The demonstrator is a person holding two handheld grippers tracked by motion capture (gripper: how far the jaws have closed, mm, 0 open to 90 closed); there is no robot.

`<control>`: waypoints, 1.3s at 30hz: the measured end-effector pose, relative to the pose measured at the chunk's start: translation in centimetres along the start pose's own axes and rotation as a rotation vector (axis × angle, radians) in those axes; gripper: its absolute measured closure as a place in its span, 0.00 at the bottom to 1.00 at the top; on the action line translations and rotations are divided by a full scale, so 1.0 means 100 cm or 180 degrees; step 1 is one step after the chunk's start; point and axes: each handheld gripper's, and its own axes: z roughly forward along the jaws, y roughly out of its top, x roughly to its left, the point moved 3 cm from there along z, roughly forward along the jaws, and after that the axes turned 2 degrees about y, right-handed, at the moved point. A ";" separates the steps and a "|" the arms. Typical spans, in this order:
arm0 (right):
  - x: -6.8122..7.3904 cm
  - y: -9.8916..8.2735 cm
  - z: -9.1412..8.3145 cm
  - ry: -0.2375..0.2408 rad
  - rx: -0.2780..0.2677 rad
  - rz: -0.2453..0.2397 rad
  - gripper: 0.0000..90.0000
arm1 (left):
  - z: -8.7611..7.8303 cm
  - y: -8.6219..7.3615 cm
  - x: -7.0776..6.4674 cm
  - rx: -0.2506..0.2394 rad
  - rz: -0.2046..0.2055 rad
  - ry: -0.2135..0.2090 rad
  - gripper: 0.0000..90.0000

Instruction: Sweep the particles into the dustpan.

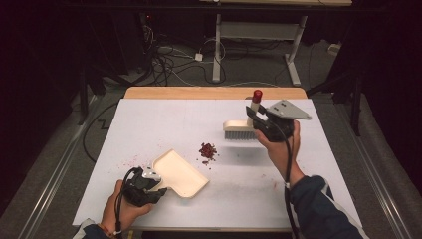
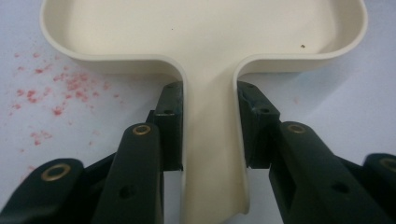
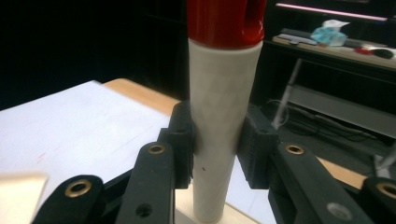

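Note:
A cream dustpan [image 1: 180, 173] lies on the white table [image 1: 149, 124] at front left, its pan facing the middle. My left gripper [image 1: 158, 189] is shut on its handle [image 2: 212, 149], one black pad [image 2: 173, 116] pressing each side. A small pile of dark red crumbs [image 1: 207, 151] sits at the table's centre. My right gripper [image 1: 255, 115] holds a hand brush [image 1: 240, 130] above the table at right; the jaws are shut on its cream handle [image 3: 217, 121], which ends in a red cap [image 3: 224, 21]. The bristles point down.
Fine red specks [image 2: 56, 88] are scattered on the table left of the dustpan. A wooden strip [image 1: 214, 92] edges the table's far side. Behind it are cables on the floor and a desk frame [image 1: 259, 35].

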 end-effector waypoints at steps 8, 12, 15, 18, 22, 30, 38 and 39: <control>0.013 -0.006 0.044 -0.0330 -0.0104 0.0243 0.78 | 0.003 0.001 -0.003 0.0006 0.0000 -0.0042 0.71; 0.020 -0.007 0.051 -0.0380 -0.0219 0.0258 0.78 | 0.005 0.000 -0.003 0.0016 -0.0006 -0.0041 0.71; 0.030 -0.011 0.062 -0.0312 -0.0108 0.0165 0.78 | 0.006 0.001 -0.004 0.0042 0.0020 -0.0036 0.71; 0.038 -0.014 0.067 -0.0256 -0.0063 0.0142 0.78 | 0.006 0.002 -0.005 0.0041 0.0029 -0.0041 0.71; 0.046 -0.020 0.071 -0.0146 -0.0023 0.0185 0.78 | 0.008 0.005 -0.007 0.0046 0.0043 -0.0039 0.71; 0.070 -0.024 0.061 0.0067 0.0028 -0.0020 0.78 | 0.009 0.006 -0.008 0.0041 0.0041 -0.0034 0.71; 0.088 -0.032 0.040 0.0252 0.0131 -0.0224 0.78 | 0.011 0.009 -0.011 0.0050 0.0041 -0.0006 0.71; 0.090 -0.034 0.036 0.0290 0.0136 -0.0236 0.78 | 0.012 0.010 -0.012 0.0060 0.0046 -0.0006 0.71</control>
